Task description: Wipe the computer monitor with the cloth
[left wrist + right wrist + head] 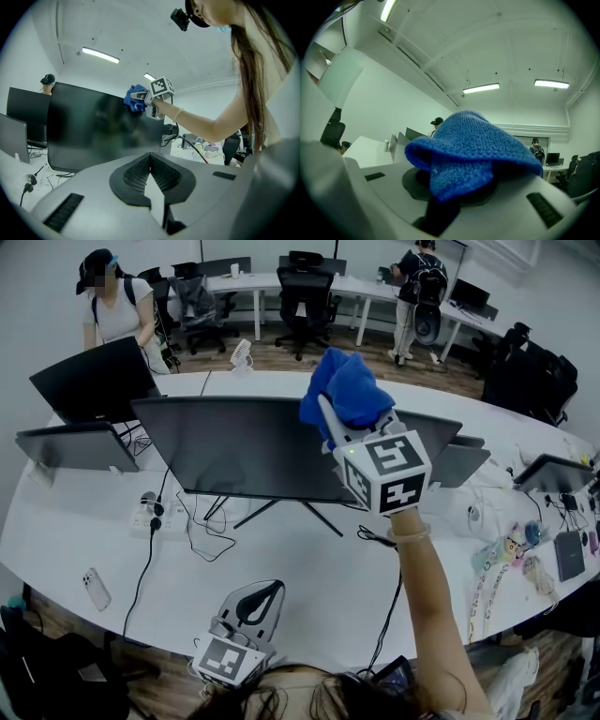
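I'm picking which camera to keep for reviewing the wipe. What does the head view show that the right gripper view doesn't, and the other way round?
Head view only: the monitor with its dark screen, the white table, and the left gripper low near the person. Right gripper view only: the ceiling lights, and a close look at the jaws closed on a fold. Both: the blue cloth, clamped in the right gripper.

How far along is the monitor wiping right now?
Done: the blue cloth is picked up and clamped in the right gripper. In hand: the cloth is held at the top edge of the monitor, near its right end; whether it touches the screen is unclear. Left: the wiping itself, since the dark screen shows no sign of what has been covered. The left gripper is shut and empty, down low.
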Motion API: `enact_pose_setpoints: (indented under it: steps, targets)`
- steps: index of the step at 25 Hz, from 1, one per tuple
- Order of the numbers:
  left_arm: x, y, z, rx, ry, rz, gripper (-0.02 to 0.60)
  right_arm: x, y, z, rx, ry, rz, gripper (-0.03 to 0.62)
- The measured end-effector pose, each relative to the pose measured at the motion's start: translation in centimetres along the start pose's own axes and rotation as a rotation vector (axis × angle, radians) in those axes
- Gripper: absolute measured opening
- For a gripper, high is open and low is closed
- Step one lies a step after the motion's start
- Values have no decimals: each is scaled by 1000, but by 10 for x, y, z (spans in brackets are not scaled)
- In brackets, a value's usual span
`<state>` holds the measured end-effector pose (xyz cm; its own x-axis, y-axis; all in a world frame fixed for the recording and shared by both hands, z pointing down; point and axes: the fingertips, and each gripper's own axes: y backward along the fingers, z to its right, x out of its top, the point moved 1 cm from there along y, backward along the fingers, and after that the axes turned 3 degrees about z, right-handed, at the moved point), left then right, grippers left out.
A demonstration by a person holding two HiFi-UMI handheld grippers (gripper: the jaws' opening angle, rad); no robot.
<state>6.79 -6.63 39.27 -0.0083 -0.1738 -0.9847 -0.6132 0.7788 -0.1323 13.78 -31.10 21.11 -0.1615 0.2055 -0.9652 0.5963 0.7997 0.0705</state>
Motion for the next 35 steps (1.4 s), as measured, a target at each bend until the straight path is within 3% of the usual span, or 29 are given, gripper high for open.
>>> enact_pose_setpoints:
  steps: [4, 8, 12, 16, 35]
  targets:
    - [-5, -4, 1, -19, -99, -14, 9, -2, 4, 5, -3, -3, 3, 87]
    - [-2, -6, 3, -1, -3, -6, 9, -3, 7, 7, -7, -2, 10, 87]
    - [-3, -10, 5, -10, -61, -12, 9, -3, 11, 12, -10, -1, 17, 87]
    - [-1, -13, 13, -3, -11, -17, 9, -4, 15, 17, -11, -1, 21, 87]
    - [-6, -30, 54, 58, 11, -15, 9, -6, 26, 29, 37, 11, 38, 87]
